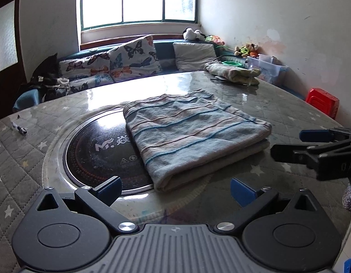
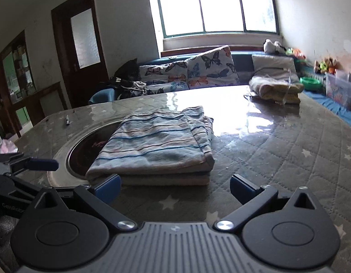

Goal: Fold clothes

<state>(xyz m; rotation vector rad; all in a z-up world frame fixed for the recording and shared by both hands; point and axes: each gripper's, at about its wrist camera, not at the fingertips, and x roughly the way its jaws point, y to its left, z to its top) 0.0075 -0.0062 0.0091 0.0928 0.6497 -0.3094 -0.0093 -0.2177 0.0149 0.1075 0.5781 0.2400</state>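
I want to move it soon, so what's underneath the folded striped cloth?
The folded striped cloth lies partly over the round black cooktop set in the table. The cooktop's covered part is hidden, so anything there cannot be seen.

The left gripper [image 1: 174,190] is held low and level, its blue-tipped jaws spread wide. The right gripper [image 2: 175,187] sits just beside it, equally wide, gripping nothing.

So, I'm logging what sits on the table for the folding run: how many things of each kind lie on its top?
Folded striped garment: 1
Folded yellowish cloth bundle at the far end: 1
Pen or marker: 1
Round inset cooktop, partly under the striped garment: 1
Total: 4
Both grippers, left and right, hold nothing.
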